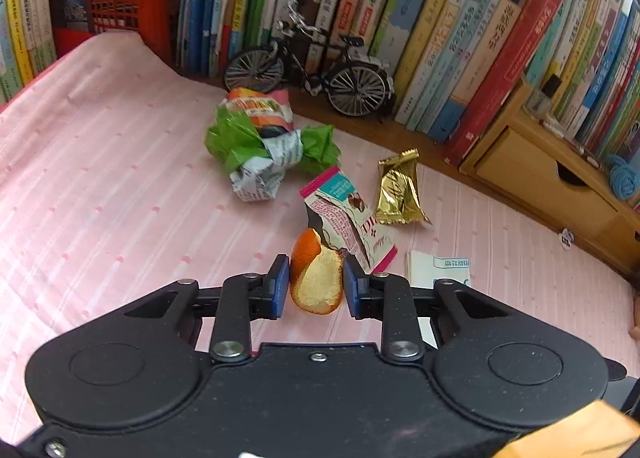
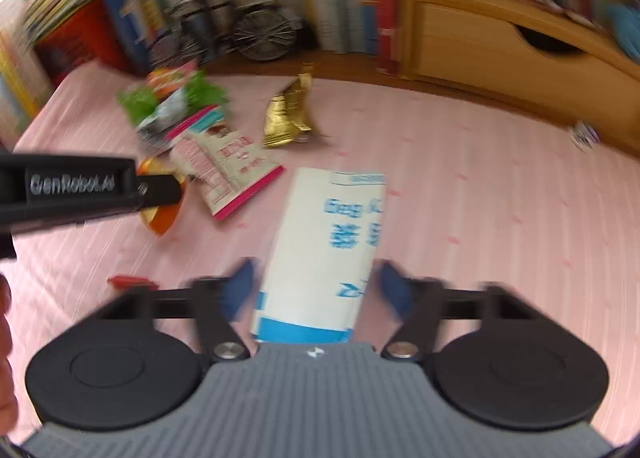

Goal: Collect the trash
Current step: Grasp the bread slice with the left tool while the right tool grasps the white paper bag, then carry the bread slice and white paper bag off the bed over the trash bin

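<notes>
An orange peel (image 1: pixel 318 290) sits between the blue pads of my left gripper (image 1: pixel 315 260), which is shut on it just above the pink cloth (image 1: pixel 120 177). In the right wrist view, my right gripper (image 2: pixel 316 268) is open and straddles a white and blue packet (image 2: pixel 332 225) lying flat, with a gap on each side. Beyond the peel lie a pink and teal snack wrapper (image 1: pixel 344 213), a gold wrapper (image 1: pixel 398 189) and a crumpled wad of green and newsprint paper (image 1: pixel 264 153). The right view is blurred.
A model bicycle (image 1: pixel 312 69) stands before a row of books (image 1: pixel 440 37) at the back. A wooden drawer box (image 1: pixel 540 185) is at the right and a red crate (image 1: pixel 120 5) at the back left. A small red scrap (image 2: pixel 130 281) lies near my right gripper.
</notes>
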A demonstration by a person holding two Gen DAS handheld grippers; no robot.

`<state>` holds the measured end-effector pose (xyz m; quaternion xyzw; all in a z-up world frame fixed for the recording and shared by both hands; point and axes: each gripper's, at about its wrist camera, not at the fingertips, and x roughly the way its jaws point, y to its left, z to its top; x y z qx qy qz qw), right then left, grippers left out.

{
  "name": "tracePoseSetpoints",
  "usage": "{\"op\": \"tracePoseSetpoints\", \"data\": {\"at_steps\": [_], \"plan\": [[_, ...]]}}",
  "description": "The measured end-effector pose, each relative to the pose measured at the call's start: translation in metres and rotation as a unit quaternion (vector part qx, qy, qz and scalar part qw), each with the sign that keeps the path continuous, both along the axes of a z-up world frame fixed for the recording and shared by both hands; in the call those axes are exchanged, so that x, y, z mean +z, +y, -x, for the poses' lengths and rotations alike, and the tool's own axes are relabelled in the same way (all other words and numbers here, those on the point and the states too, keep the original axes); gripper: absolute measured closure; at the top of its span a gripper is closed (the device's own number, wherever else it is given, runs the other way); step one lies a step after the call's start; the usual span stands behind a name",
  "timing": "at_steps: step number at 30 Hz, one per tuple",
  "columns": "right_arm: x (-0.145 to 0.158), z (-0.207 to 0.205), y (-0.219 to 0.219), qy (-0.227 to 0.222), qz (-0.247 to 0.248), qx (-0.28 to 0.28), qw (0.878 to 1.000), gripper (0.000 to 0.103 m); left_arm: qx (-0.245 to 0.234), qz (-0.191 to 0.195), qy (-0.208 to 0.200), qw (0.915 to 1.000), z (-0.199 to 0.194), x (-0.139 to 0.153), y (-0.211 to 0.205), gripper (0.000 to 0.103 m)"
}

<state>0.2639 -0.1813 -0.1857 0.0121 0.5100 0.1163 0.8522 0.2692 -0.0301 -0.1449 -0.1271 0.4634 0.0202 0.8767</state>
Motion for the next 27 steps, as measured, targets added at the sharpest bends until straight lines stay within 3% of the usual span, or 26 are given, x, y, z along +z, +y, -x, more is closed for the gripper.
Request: {"op": "tracePoseSetpoints", "data": {"at_steps": [1,7,17,27], "plan": [[0.001,0.001,0.003,0.000,-0.007,0.009,1.000,0.067,0.003,0.001,-0.003,1.0000,0.002,0.002,0.002,0.076],[0.012,0.012,-0.009,-0.005,-0.036,-0.010,0.999,0.082,0.016,0.005,-0.014,0.9998,0.016,0.014,0.012,0.077],[0.045,0.058,-0.033,-0.004,-0.085,-0.049,0.995,0.085,0.018,0.028,-0.024,0.9991,0.070,0.044,0.020,0.077],[0.072,0.146,-0.033,-0.002,-0.100,-0.072,0.992,0.085,-0.003,0.036,-0.035,0.9987,0.174,0.074,0.043,0.077]]}}
